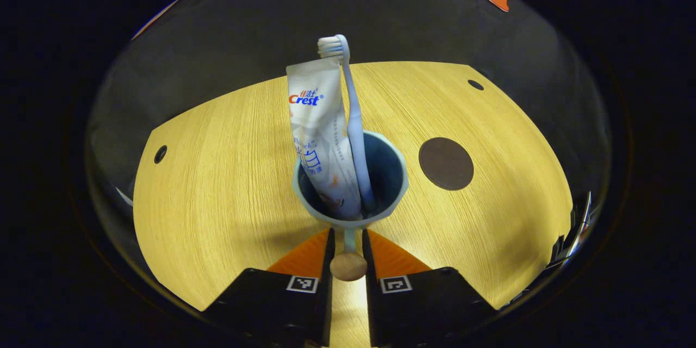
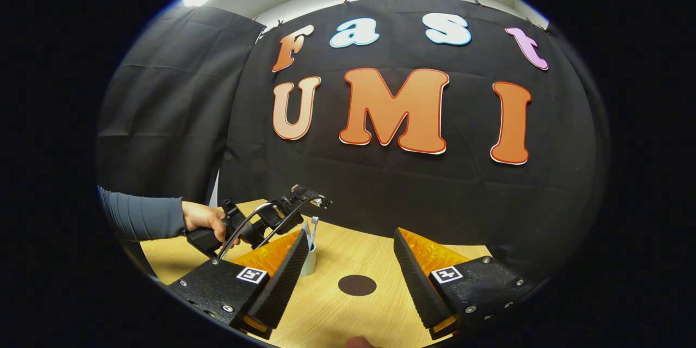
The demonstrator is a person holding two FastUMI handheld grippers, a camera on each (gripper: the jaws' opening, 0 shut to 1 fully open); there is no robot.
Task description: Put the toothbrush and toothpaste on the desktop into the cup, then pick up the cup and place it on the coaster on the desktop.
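now your left tongs (image 1: pixel 348 247) pinch the cup (image 1: pixel 350 185) handle, the coaster (image 1: pixel 446 163) lies just right, and your right tongs (image 2: pixel 348 277) hang spread.

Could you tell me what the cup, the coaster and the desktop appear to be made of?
The cup looks like matte plastic: pale blue outside, darker inside, with a thin moulded rim; its handle ends in a knob that looks like wood. The coaster is a flat dark brown disc without shine, perhaps leather or cork; I cannot tell which. The desktop shows light wood grain, likely laminate or veneer.
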